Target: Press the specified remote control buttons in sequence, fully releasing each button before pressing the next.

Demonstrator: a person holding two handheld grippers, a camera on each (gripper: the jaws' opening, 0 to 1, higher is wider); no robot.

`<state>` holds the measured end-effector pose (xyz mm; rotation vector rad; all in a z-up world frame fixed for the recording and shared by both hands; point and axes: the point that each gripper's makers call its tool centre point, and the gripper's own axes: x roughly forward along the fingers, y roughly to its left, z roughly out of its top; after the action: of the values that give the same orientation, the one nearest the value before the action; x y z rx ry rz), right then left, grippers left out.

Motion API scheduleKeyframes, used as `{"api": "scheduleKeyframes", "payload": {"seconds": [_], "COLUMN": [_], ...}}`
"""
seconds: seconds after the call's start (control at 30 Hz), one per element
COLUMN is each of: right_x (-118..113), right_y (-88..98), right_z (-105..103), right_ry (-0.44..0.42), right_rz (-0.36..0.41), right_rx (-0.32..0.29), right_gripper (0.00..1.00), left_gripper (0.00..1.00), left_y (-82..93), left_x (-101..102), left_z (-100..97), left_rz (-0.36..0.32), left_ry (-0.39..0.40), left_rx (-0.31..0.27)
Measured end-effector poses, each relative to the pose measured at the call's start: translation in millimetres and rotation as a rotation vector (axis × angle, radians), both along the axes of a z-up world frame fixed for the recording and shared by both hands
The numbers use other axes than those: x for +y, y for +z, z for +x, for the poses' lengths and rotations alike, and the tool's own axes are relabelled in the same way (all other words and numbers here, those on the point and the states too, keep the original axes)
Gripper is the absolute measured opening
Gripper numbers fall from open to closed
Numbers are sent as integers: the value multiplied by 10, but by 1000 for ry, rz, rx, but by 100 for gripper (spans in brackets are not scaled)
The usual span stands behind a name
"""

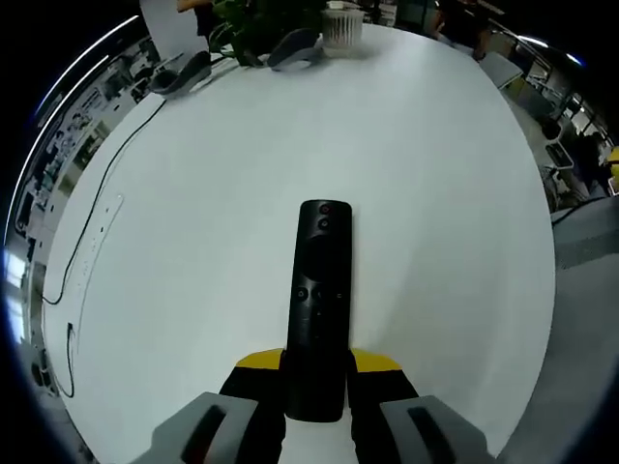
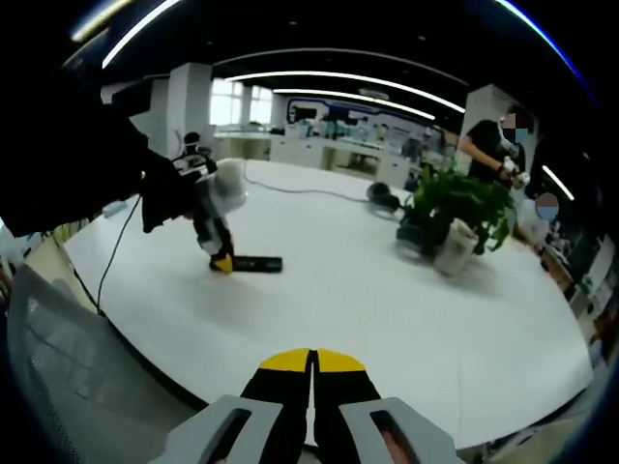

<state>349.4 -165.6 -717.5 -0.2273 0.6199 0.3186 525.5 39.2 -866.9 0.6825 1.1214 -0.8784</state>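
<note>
Remote [image 1: 319, 309], slim matte black bar, clamped in left gripper [image 1: 316, 372] at six o'clock; right gripper [image 2: 312, 362] pressed together.

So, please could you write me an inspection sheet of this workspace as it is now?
Surface: white table, round edge.
Job's things: black remote control lying flat, near end between the left gripper jaws.
Clutter: potted plant; two grey objects near it.
Grippers: left closed on the remote; right gripper shut, empty, off the table edge.
Cables: thin cable along the table.
Surroundings: office, ceiling lights, a standing person.
</note>
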Motion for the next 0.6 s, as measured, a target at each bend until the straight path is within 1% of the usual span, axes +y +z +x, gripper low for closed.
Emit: {"api": "scheduleKeyframes", "payload": {"seconds": [0.2,0.4,0.6], "right_x": [4,31,27], "right_y": [8,11,27], "right_z": [6,-4,-6], "right_ry": [-6,5,-2], "right_rz": [35,46,61], "right_rx": [8,8,3], "right_gripper": [0,0,0], "left_gripper": [23,24,24], "left_y": [3,9,10], "left_x": [-34,-66,-95], "left_z": [-177,-358,-513], "left_rz": [-3,-6,-2], "left_ry": [-9,-12,-21], "left_rx": [1,2,6]}}
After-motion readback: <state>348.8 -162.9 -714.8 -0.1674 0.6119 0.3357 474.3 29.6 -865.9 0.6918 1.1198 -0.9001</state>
